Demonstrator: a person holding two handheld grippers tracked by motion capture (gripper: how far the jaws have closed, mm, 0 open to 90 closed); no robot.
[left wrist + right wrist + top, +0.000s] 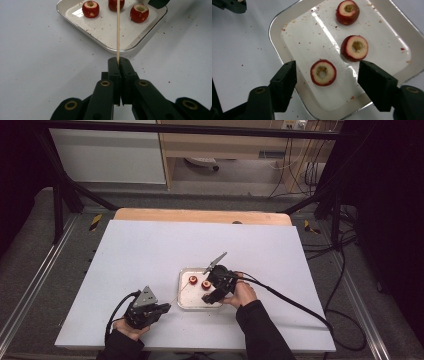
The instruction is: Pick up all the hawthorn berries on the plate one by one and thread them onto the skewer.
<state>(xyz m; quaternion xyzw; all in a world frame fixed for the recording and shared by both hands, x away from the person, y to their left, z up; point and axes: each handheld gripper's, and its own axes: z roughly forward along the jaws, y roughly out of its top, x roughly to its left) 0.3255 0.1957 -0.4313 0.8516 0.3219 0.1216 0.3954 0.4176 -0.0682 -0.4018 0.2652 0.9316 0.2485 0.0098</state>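
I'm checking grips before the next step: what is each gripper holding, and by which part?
The left gripper clamps the wooden skewer at its near end. The right gripper holds nothing; its jaws straddle a cored red fruit without touching.

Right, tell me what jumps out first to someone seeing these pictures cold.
Three cored red fruit pieces lie in a small white tray near the middle of the table. The left gripper pinches a thin wooden skewer that points toward the tray. The right gripper hangs over the tray, its jaws open on either side of the nearest piece.
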